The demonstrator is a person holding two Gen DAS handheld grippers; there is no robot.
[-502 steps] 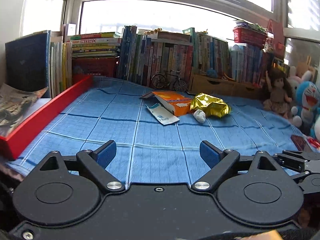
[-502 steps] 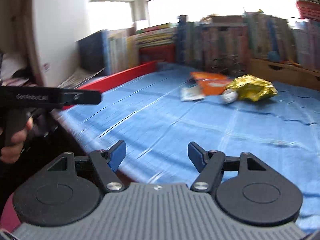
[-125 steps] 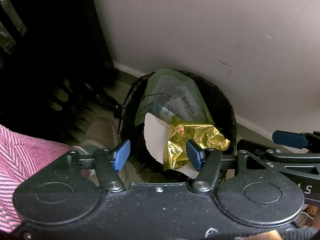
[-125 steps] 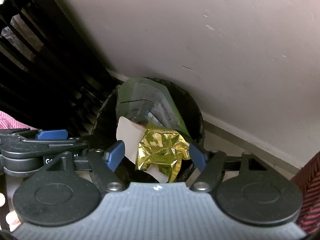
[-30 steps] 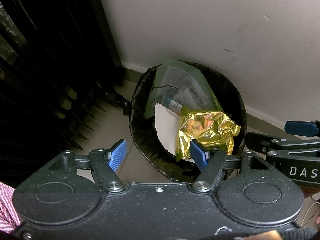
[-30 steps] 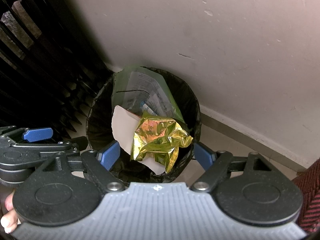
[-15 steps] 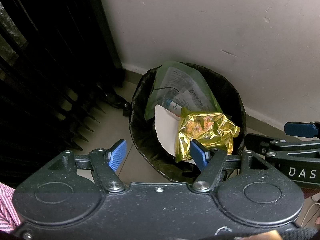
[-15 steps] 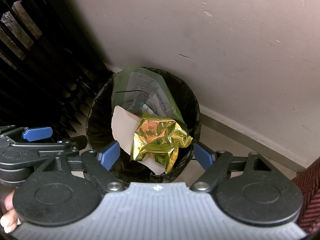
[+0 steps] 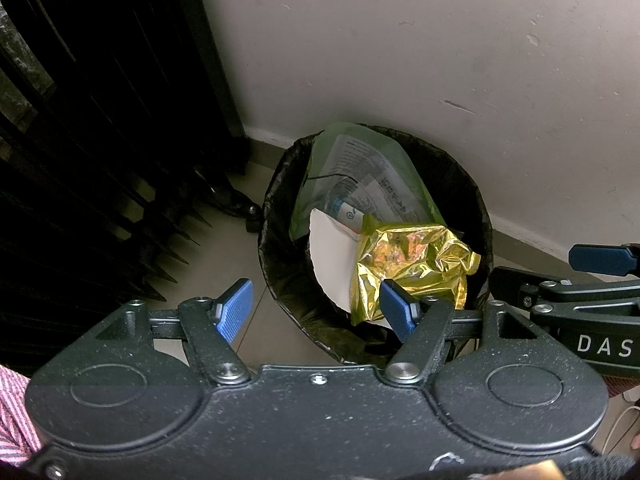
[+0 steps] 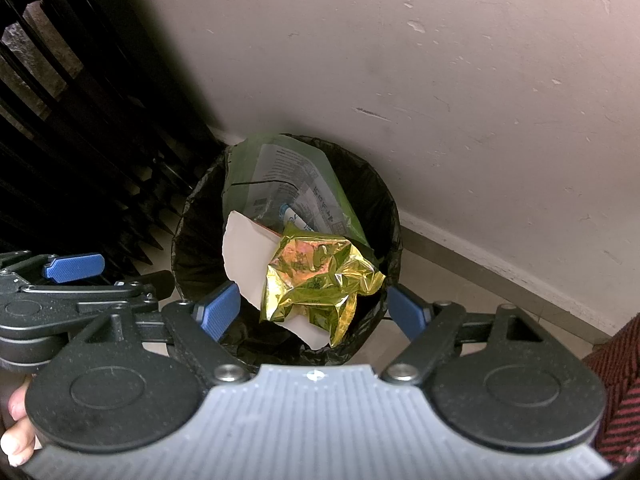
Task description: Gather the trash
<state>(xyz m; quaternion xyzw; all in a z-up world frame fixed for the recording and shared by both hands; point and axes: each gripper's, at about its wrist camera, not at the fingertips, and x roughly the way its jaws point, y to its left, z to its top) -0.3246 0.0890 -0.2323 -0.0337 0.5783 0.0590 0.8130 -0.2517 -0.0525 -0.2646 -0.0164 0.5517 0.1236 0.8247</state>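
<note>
A black-lined trash bin (image 9: pixel 276 216) (image 10: pixel 188 216) stands on the floor against a wall. Inside lie a crumpled gold foil wrapper (image 9: pixel 412 264) (image 10: pixel 316 276), a white card (image 9: pixel 332 252) (image 10: pixel 248 252) and a green printed bag (image 9: pixel 368 168) (image 10: pixel 288 176). My left gripper (image 9: pixel 316 312) hovers above the bin's near left rim, open, nothing between its blue pads. My right gripper (image 10: pixel 312 308) hangs over the bin, open and empty; the wrapper shows between its pads, lying lower down in the bin. In the left wrist view the right gripper (image 9: pixel 592 280) appears at the right edge.
A dark slatted radiator-like structure (image 9: pixel 80 160) (image 10: pixel 72 120) stands left of the bin. A pale wall (image 9: pixel 400 40) rises behind it, with a skirting board and tiled floor (image 10: pixel 480 280). A hand (image 10: pixel 16 432) and striped sleeves show at the lower edges.
Nothing has visibly changed over the last second. Earlier, the trash lay on a blue cloth; now it lies in the bin.
</note>
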